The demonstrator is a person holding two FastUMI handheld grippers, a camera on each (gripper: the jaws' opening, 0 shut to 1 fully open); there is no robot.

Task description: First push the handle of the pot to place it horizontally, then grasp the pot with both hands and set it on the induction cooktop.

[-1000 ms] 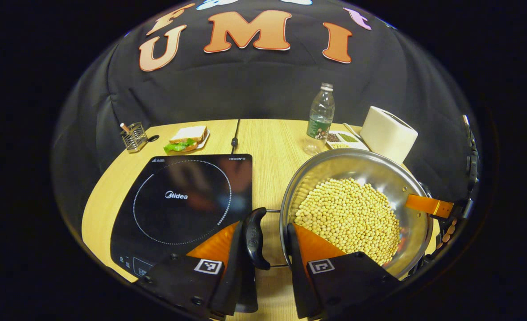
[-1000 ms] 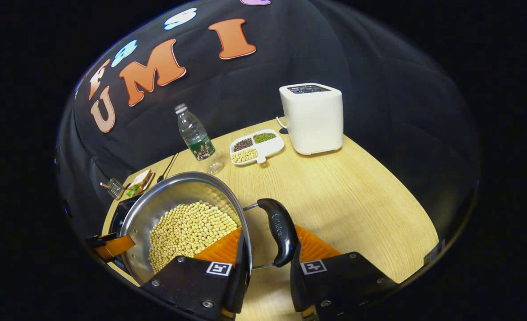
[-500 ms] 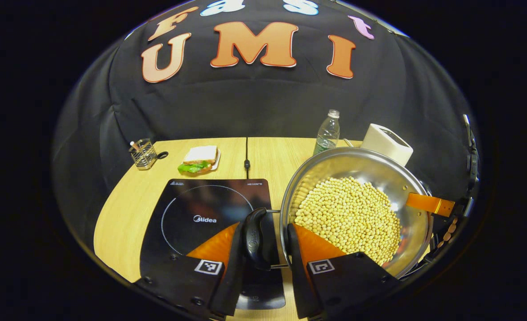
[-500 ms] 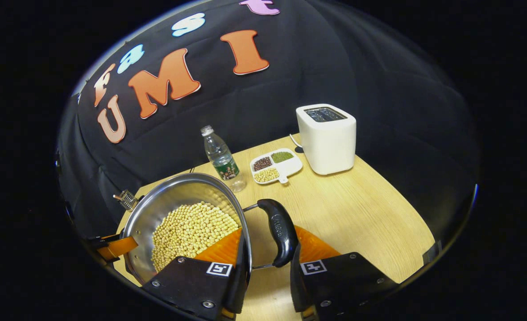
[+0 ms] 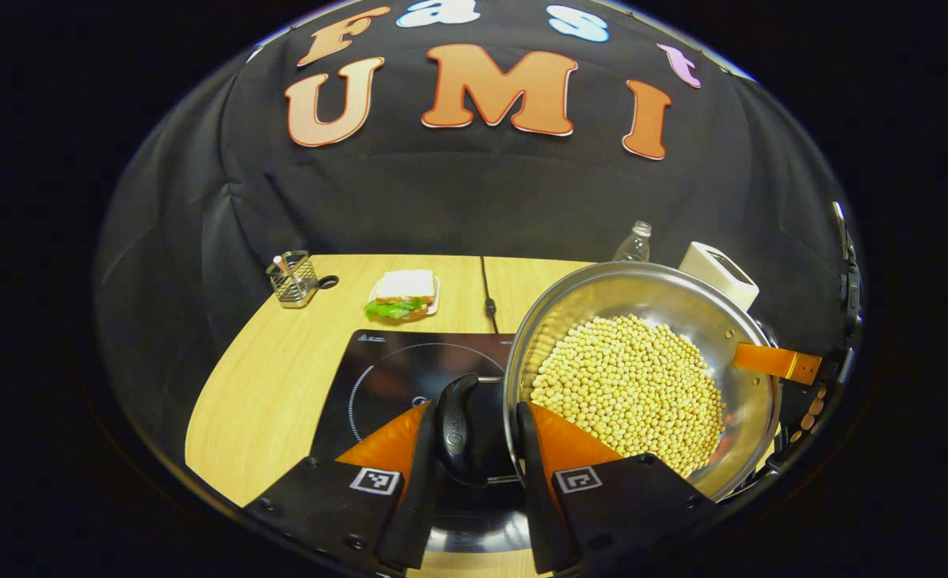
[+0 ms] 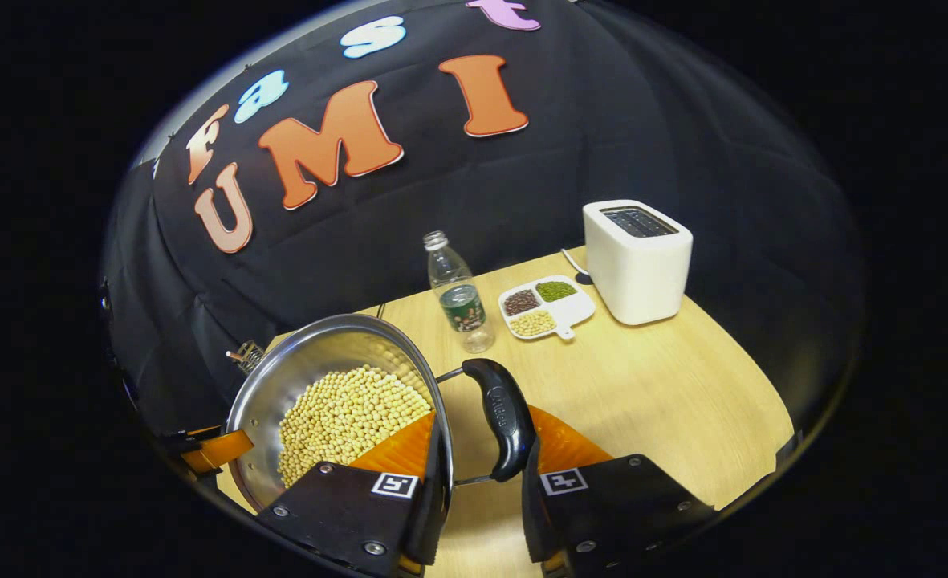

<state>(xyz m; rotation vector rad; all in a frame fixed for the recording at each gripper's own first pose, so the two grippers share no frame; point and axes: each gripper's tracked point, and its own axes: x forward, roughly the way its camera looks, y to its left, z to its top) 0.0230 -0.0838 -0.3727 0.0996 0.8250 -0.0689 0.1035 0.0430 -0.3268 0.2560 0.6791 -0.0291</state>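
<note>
- The pot (image 5: 642, 377) is a shiny steel pan with a wide rim and a black loop handle on each side, both lying level.
- It holds a heap of pale round soybeans (image 5: 630, 393) that covers most of its bottom.
- In the left gripper view the pot hangs at the right edge of the induction cooktop (image 5: 409, 385), above the wooden table (image 5: 281, 377); whether it touches the glass cannot be told.
- The left gripper (image 5: 478, 461) is narrowed around the pot's left handle (image 5: 457, 425); one finger lies outside the loop and the other between loop and pot wall.
- The right gripper (image 6: 486, 474) is likewise narrowed around the right handle (image 6: 502, 417), with one finger against the pot rim and the other outside the loop.
- In each view the far gripper's finger shows at the opposite rim of the pot.
- A white divided dish (image 6: 546, 309) on the table holds dark, green and pale beans in separate compartments.
- A clear water bottle (image 6: 459, 293) stands upright just beside the dish, and a white toaster (image 6: 638, 261) stands behind it.
- A wire holder (image 5: 291, 279) with a stick in it stands at the table's far left, and a sandwich (image 5: 403, 293) lies on a small plate near it.
</note>
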